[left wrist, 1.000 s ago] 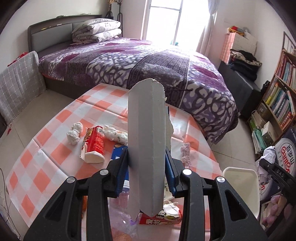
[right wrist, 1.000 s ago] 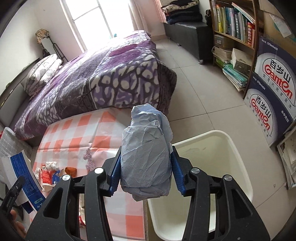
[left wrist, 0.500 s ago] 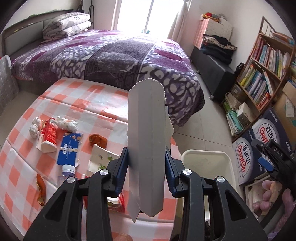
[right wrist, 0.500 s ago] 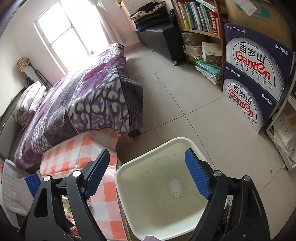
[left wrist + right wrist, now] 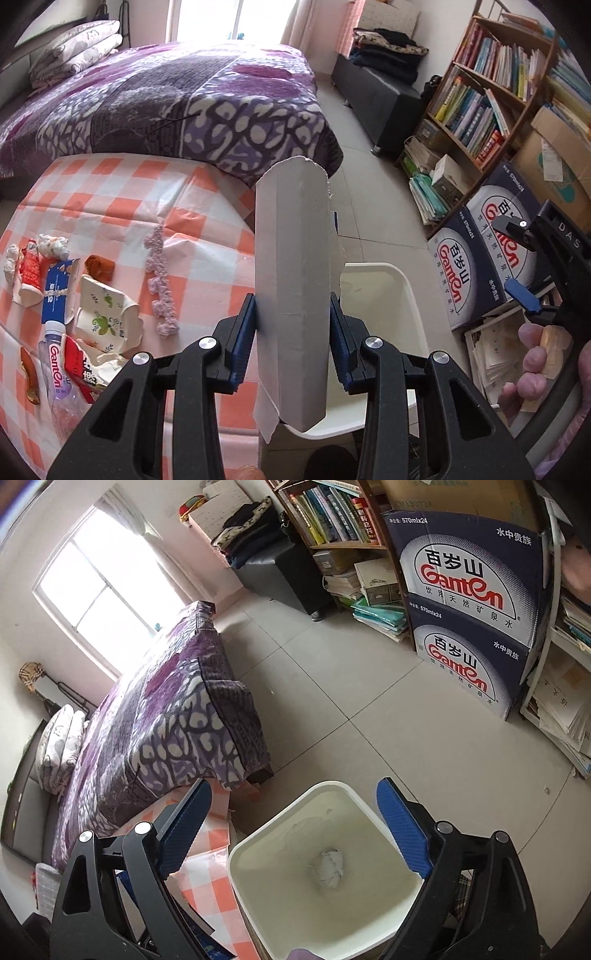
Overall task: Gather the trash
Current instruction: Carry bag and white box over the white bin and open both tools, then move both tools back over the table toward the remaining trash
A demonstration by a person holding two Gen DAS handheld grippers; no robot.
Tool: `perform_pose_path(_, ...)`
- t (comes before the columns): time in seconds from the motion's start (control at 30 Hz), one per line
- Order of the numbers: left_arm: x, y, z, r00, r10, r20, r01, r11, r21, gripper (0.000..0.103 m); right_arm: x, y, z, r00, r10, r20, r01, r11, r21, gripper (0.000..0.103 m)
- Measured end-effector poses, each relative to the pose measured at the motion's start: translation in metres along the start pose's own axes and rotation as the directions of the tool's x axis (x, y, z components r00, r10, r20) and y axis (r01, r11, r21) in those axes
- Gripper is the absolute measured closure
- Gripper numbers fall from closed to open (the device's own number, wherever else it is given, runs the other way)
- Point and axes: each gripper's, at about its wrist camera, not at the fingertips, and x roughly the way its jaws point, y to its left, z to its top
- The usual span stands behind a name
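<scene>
My left gripper [image 5: 293, 332] is shut on a flattened grey-white carton [image 5: 291, 280] that stands upright between its blue pads, just left of the white bin [image 5: 402, 295]. My right gripper [image 5: 293, 834] hangs over that white bin [image 5: 258, 845]; its jaws are opening wide with nothing between them. A crumpled blue-grey paper wad [image 5: 331, 868] lies on the bin's floor. The right gripper [image 5: 517, 258] also shows at the right edge of the left wrist view, in a person's hand [image 5: 535, 362].
On the orange-checked tablecloth [image 5: 110, 192] lie a red tube [image 5: 29, 269], a blue packet [image 5: 57, 291], a torn paper cup [image 5: 105, 317], a water bottle [image 5: 55, 358] and tissue wads. A purple bed [image 5: 166, 716], Ganten boxes [image 5: 465, 602] and a bookshelf [image 5: 480, 107] ring the tiled floor.
The right gripper opened and let go of the blue-grey paper wad, which now lies in the bin. The left gripper carried the carton rightward from over the table toward the bin.
</scene>
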Motion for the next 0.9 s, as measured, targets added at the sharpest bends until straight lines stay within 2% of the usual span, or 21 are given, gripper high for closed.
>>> perform_pose_path(0.23,0.004,-0.047,0.015,0.998,-0.063,0.019,0.061,0.994,0.089,0.062,-0.007,-0.02,0.014,0.999,0.007,0.033,-0.009,0.998,0.069,0.013)
perform_pose_path(0.27,0.006,-0.052,0.018,0.998,-0.068,0.016,0.066,0.992,0.103,0.053,-0.009,-0.024,0.016,0.999,0.01,0.038,-0.014,0.997,0.081,0.013)
perform_pose_path(0.33,0.007,-0.058,0.02,0.997,-0.079,0.015,0.076,0.99,0.121,0.042,-0.01,-0.029,0.02,0.999,0.014,0.046,-0.018,0.995,0.097,0.012)
perform_pose_path(0.53,0.003,-0.06,0.02,0.997,-0.073,0.03,0.068,0.988,0.136,0.034,-0.014,-0.027,0.021,0.998,0.006,0.07,-0.011,0.998,0.07,0.011)
perform_pose_path(0.7,-0.004,-0.047,0.013,0.998,-0.004,0.066,-0.006,0.989,0.148,0.032,-0.014,-0.016,0.014,0.997,-0.008,0.075,0.007,1.0,0.02,0.011)
perform_pose_path(0.9,-0.01,-0.017,0.003,0.991,0.094,0.098,-0.105,0.987,0.125,0.031,-0.009,0.005,-0.009,0.998,-0.018,0.057,0.021,0.999,-0.045,0.01)
